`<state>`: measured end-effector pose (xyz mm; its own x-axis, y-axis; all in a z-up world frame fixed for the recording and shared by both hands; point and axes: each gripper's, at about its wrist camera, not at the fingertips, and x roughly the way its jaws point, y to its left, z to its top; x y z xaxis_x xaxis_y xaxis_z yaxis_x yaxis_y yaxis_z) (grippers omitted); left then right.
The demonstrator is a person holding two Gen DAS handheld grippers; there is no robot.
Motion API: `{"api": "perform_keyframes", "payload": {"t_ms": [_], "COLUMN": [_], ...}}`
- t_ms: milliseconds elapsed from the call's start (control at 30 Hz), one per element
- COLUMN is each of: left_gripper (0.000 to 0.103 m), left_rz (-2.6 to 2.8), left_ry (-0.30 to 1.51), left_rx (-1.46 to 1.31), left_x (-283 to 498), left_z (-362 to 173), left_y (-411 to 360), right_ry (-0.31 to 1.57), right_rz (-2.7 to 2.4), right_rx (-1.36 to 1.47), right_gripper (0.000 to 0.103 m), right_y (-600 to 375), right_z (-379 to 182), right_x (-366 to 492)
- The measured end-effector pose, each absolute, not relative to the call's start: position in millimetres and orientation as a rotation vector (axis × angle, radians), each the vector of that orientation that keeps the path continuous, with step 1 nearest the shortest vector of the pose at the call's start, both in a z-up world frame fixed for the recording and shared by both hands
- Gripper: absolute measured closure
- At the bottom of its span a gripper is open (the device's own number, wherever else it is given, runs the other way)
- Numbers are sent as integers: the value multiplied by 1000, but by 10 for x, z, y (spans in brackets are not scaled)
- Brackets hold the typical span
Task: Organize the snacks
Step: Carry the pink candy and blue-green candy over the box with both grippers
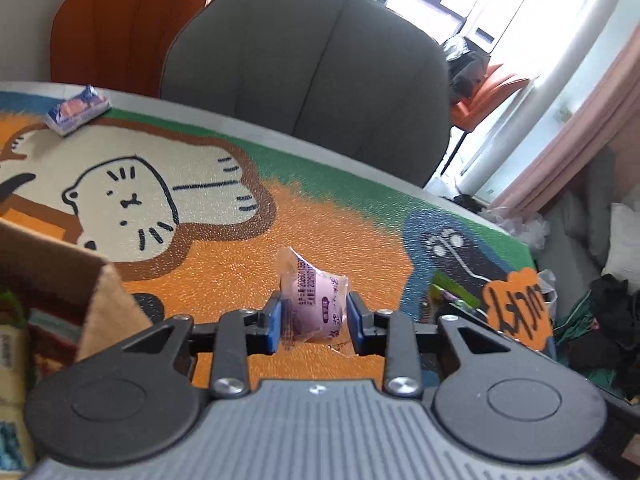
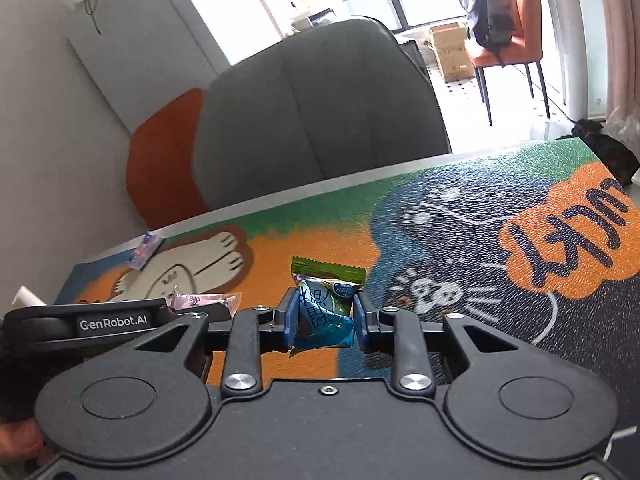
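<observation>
Left wrist view shows the left hand-held gripper [image 1: 313, 312] squeezing a pink candy packet [image 1: 316, 304] just above the worktop [image 1: 240, 256]. A cardboard box [image 1: 60, 264] sits close on its left. The right hand-held gripper [image 2: 325, 316] pinches a blue snack packet [image 2: 326, 316] the same way. I think both should go into the box next. Keep the squeeze soft but firm, lift over the box wall, then let go low inside.
</observation>
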<state>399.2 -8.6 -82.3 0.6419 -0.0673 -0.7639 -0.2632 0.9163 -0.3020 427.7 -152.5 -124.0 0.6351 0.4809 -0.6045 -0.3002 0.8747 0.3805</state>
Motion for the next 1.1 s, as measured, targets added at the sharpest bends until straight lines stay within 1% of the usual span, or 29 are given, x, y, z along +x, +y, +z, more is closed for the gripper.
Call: {"api": "perform_keyframes", "payload": {"t_ms": [467, 733, 1100], "left_gripper": [71, 71, 71], "left_rz": [82, 126, 221], "left_ry": [738, 700, 688], "left_rx": [-426, -444, -460], "left_x": [3072, 2700, 2361], "left_z": [-327, -233, -264], "left_y": [228, 626, 1186], "right_ry": [660, 644, 634], "right_rz": [532, 564, 607], "right_rx": [239, 210, 157], "right_gripper": [76, 76, 76], "right_y": [-1129, -788, -280], "right_z": [-807, -691, -600], "right_x": [3506, 3226, 2991]}}
